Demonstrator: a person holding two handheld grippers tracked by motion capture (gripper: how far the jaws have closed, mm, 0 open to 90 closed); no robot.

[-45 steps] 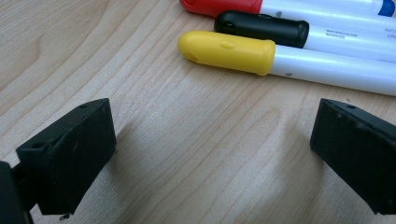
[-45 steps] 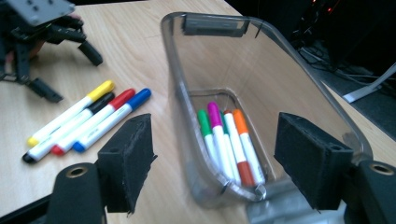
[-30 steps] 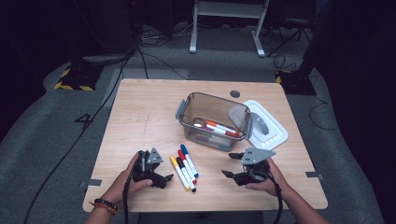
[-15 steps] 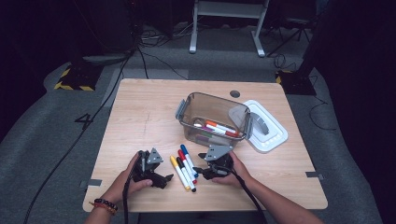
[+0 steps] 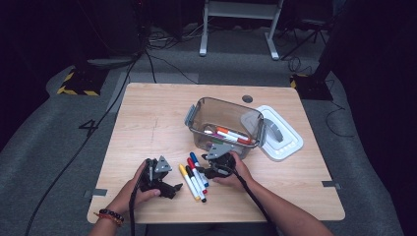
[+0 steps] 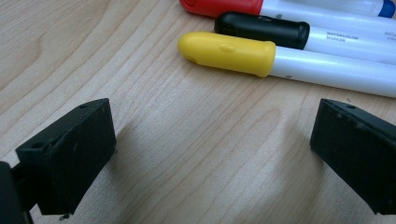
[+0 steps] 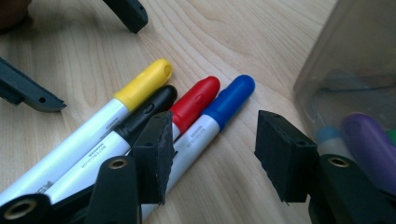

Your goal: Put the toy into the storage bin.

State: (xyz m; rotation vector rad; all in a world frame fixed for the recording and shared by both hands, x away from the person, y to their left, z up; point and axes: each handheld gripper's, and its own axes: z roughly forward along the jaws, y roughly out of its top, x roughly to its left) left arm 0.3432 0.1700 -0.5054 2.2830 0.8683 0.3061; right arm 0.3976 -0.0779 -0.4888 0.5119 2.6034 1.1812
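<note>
Four markers lie side by side on the counter at lower centre of the high view: yellow, black, red and blue. The right gripper hangs low over them, jaws open, straddling the blue marker's barrel, with the red one just beside its left jaw. The left gripper, lower left of the markers, rests near the yellow cap, jaws wide open and holding nothing. A clear bin with more markers stands above, a white lid to its right.
</note>
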